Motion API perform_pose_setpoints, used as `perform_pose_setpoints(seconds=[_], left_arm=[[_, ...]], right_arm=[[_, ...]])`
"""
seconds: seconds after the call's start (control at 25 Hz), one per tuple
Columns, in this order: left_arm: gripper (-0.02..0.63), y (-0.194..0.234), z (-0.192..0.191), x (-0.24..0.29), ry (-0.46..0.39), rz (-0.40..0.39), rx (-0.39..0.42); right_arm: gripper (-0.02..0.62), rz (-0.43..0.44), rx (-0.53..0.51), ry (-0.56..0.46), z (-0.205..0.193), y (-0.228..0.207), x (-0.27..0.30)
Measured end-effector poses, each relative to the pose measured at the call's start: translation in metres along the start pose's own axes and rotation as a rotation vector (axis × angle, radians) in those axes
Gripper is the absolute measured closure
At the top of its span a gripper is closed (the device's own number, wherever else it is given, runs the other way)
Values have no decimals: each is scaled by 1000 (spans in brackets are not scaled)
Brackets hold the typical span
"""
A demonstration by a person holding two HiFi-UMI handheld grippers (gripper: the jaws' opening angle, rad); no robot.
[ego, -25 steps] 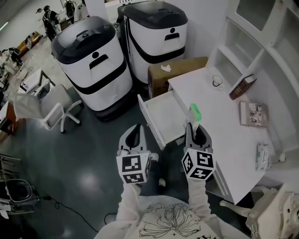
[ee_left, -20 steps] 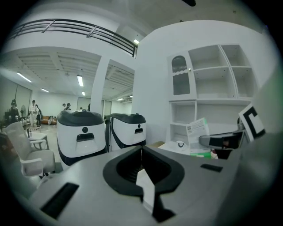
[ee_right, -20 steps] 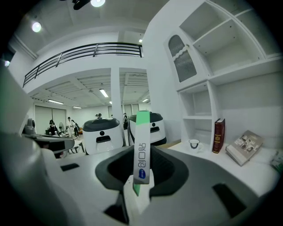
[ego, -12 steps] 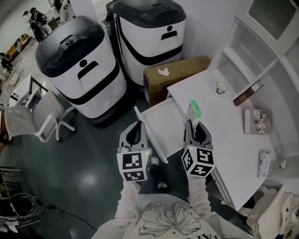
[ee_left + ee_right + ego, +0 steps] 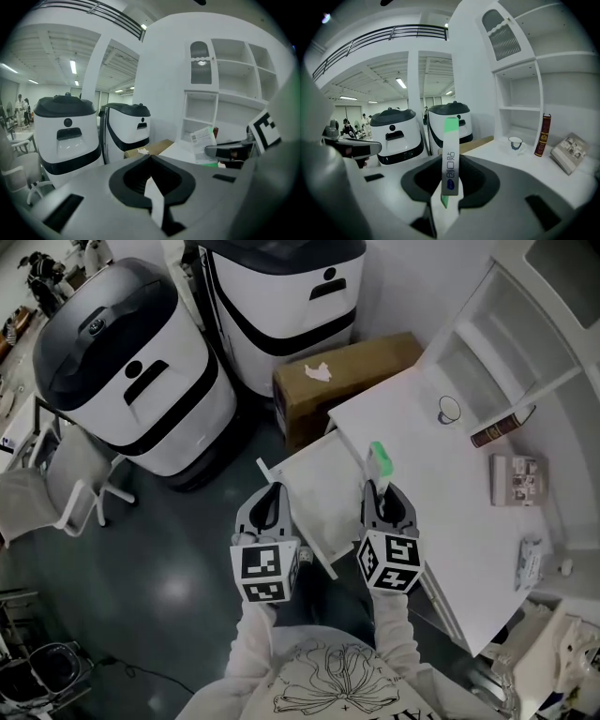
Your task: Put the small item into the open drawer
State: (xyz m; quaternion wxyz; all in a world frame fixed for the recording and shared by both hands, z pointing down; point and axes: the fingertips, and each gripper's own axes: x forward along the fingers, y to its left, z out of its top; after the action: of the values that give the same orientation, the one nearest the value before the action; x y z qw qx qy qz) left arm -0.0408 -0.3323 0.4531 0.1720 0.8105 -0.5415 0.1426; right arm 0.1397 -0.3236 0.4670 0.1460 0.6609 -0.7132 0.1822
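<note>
Beside the white desk (image 5: 441,512), its drawer (image 5: 309,474) stood pulled out. The left gripper (image 5: 270,501) hung just outside the drawer front, jaws together on nothing. The right gripper (image 5: 381,493) was clamped on the lower end of a slim green-and-white packet (image 5: 450,154), which stood upright above the desk edge, just beside the drawer. Judged light, thin, bendable and probably slick; the low grip across its flat faces suited it

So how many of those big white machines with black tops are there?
2. One machine is at the head view's upper left; the other stands just right of it, beside the box. More may be out of view.
</note>
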Motion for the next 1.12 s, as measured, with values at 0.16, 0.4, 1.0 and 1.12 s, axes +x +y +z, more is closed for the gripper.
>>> perform_pose_setpoints(seconds=[0.16, 0.4, 1.0, 1.12], left_arm=[[600, 3, -17, 20, 43, -7, -10], [600, 9, -38, 39, 103, 19, -14], [600, 15, -90, 86, 215, 75, -62], [600, 14, -100, 90, 237, 80, -69]], right_arm=[[505, 6, 1, 54, -21, -2, 23], [505, 34, -2, 152, -56, -3, 51], [505, 126, -43, 401, -162, -14, 123], [505, 131, -29, 469, -193, -17, 134]])
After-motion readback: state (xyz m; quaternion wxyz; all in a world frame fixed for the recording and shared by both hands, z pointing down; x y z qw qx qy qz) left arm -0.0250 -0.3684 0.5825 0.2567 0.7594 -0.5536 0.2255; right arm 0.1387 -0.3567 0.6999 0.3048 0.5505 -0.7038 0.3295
